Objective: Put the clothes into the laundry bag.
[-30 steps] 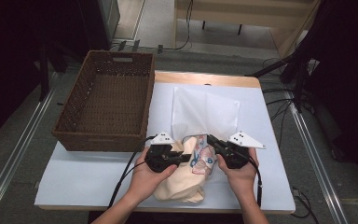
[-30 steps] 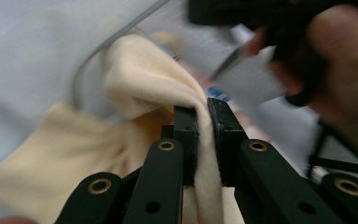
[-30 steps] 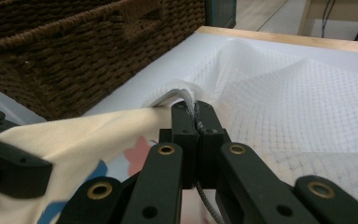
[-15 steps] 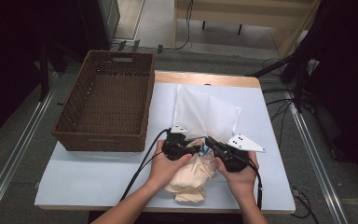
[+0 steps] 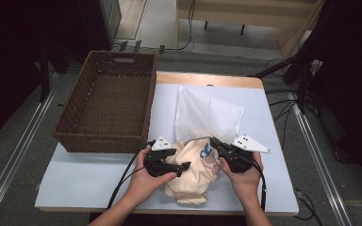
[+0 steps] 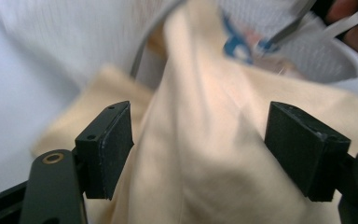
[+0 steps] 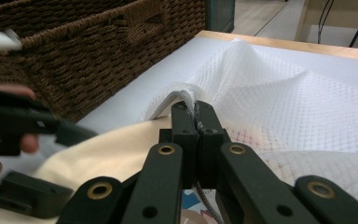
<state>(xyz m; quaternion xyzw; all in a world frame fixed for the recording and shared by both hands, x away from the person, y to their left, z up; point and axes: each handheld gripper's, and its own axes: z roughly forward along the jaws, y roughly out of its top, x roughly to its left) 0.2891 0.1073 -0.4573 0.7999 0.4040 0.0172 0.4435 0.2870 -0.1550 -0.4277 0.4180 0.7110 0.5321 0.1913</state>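
Two grippers (image 5: 185, 165) (image 5: 213, 141) near table edge (image 5: 169, 211)

My landmark is the brown woven wicker basket (image 5: 108, 101) at the far left of the white-topped bench (image 5: 80, 176). In front of the basket, bare bench lies open to the near edge. Just right of the basket, a strip of bench is free up to the white mesh bag (image 5: 207, 115). The bag and the cream cloth garment (image 5: 193, 174) block the middle. The basket's upright walls bar any low sideways pass; its open top is free from above.
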